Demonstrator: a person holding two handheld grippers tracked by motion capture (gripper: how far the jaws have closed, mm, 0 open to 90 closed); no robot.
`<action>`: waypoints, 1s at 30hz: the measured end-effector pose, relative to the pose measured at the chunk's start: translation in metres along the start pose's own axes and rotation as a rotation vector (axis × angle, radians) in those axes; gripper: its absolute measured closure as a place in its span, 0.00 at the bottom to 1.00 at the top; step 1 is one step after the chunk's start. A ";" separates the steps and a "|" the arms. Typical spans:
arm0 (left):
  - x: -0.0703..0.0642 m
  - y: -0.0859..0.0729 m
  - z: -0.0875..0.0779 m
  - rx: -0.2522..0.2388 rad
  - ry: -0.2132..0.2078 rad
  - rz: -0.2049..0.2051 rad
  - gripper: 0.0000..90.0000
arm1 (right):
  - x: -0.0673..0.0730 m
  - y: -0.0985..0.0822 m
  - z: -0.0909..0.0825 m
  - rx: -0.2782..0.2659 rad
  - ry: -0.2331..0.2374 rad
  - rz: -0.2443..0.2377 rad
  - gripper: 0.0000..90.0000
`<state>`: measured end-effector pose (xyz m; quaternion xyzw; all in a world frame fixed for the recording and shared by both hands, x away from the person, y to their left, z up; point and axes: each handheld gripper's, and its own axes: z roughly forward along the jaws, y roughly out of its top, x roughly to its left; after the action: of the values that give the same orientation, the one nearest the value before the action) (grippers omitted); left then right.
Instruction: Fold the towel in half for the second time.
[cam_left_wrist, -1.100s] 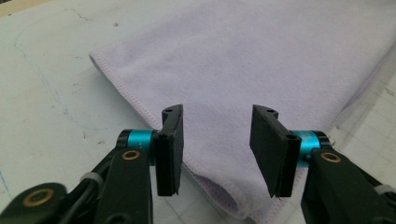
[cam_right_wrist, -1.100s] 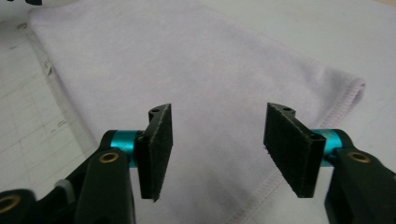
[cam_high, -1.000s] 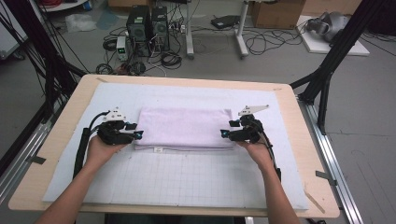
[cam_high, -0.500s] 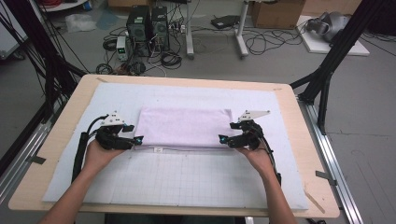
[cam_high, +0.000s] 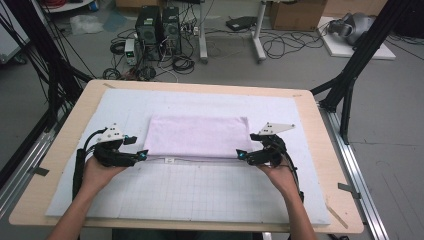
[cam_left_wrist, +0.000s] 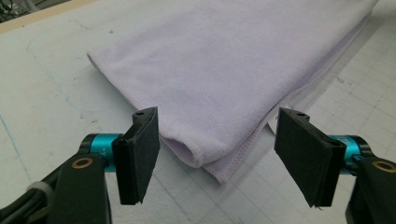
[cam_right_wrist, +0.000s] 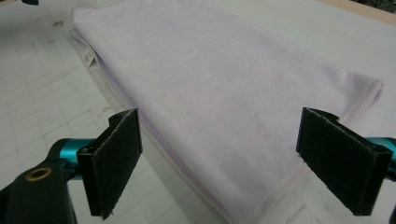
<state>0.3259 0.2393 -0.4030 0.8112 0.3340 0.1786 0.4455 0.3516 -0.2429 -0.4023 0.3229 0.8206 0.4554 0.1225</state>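
Towel (cam_high: 197, 136), lilac and folded flat, lies mid-mat (cam_high: 200, 190) on the table (cam_high: 65, 150). Left gripper (cam_high: 141, 155) and right gripper (cam_high: 241, 155) sit at its near corners; both pairs of jaws have just been opening and now stand apart, pressing on nothing. Soft, light, limp cloth: it will likely sag, so pinch all layers at the hemmed near corners.
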 end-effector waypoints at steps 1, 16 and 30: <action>-0.001 -0.001 -0.001 -0.002 0.007 0.001 0.35 | 0.000 -0.003 -0.002 0.002 0.001 0.006 0.15; -0.014 -0.019 -0.014 -0.005 0.003 0.016 0.33 | 0.012 -0.031 -0.019 -0.016 -0.016 -0.001 0.14; -0.020 -0.039 -0.028 0.017 0.010 0.012 0.33 | 0.020 -0.049 -0.037 -0.033 -0.040 0.002 0.14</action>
<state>0.2805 0.2566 -0.4207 0.8161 0.3329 0.1823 0.4359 0.2973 -0.2728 -0.4204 0.3309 0.8100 0.4624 0.1435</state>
